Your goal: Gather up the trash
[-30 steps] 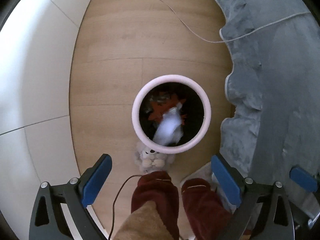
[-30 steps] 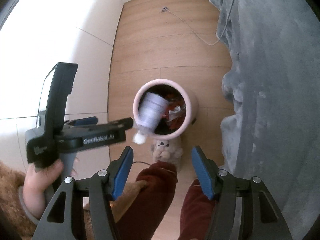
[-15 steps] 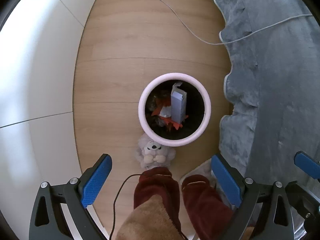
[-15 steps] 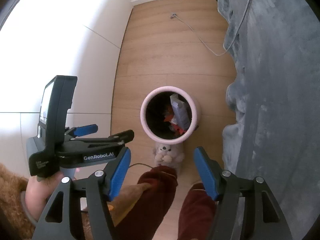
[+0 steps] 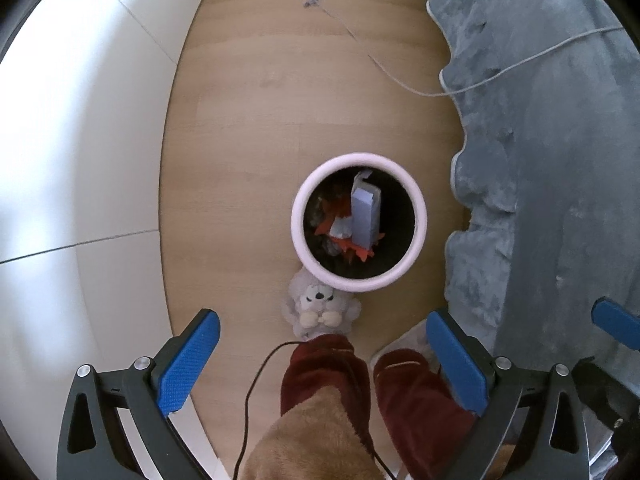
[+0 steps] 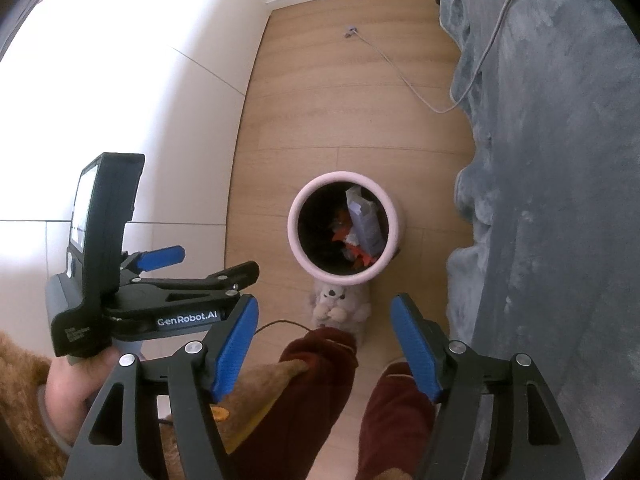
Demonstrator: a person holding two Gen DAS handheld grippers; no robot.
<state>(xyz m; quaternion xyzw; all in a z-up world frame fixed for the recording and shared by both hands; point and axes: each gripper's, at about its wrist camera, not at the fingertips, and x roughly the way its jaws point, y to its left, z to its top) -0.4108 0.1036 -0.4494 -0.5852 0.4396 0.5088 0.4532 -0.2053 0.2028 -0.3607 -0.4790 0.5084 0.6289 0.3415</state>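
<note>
Both views look down at the wooden floor [image 5: 248,128]. Nearest: person's dark red trouser legs [image 5: 324,372] and a tan fuzzy sleeve [image 6: 16,400]; thin black cable [image 5: 256,380] runs beside the legs. Left claw [image 5: 322,356] wide, blue pads well apart, nothing between them. Right claw [image 6: 324,344] also wide and empty; its jaws have just been opening further. In the right wrist view the left claw's black body sits at the lower left, gripped by a hand [image 6: 68,392].

Just past the feet, a grey plush toy [image 5: 320,310] lies on the floor, touching the near side of the pink-rimmed trash bin [image 5: 298,236]. Inside the bin: a pale purple carton [image 5: 364,220] standing tilted against the far side, on top of red-orange wrappers [image 5: 352,250] and other scraps.

Right of the bin, a grey-blue fleece blanket [image 5: 560,160] hangs over a bed edge. Farther, a white charging cable [image 5: 384,70] trails from the blanket across the floor. White cabinet panels [image 5: 80,140] along the left.
</note>
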